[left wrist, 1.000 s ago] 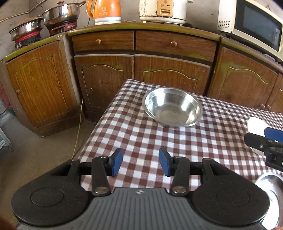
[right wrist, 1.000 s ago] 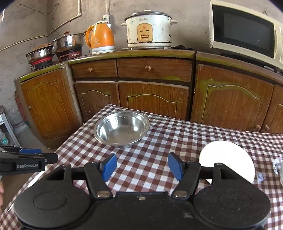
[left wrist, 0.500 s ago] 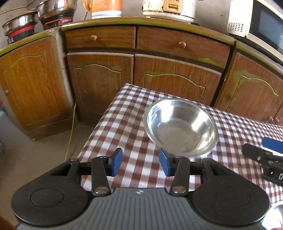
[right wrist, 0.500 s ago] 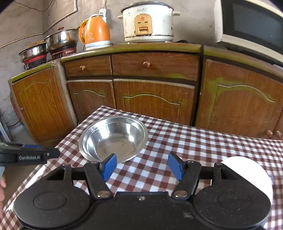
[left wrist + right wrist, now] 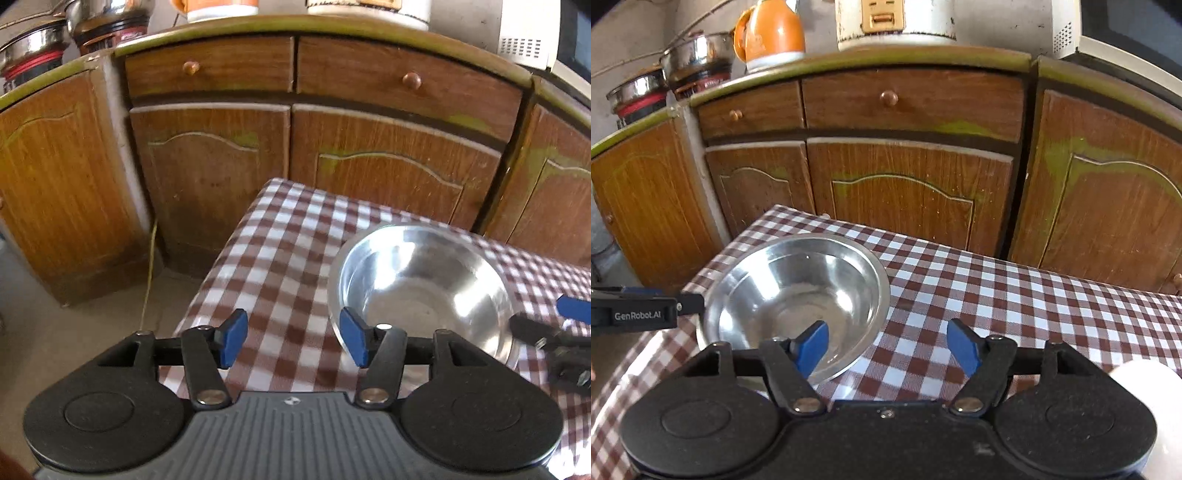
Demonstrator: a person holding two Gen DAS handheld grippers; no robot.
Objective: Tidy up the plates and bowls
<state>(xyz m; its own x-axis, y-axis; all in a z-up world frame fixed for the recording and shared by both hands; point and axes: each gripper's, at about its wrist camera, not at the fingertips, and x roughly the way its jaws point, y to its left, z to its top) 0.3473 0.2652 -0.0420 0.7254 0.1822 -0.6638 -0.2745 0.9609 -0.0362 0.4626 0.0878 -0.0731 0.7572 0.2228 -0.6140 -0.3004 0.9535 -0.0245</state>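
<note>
- Your left tongs [image 5: 291,338] and right tongs [image 5: 888,345] are both opening and hold nothing; the steel bowl [image 5: 421,291] sits near the checked worktop's [image 5: 997,295] far corner, between them.
- Clip its thin rim off-centre and, I judge, it tips or slides toward that edge.
- The white plate [image 5: 1148,384] sits close beside your right tongs; a swing could knock it.

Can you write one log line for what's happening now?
left claw: opening, empty | right claw: opening, empty | steel bowl: on table, between claws
</note>
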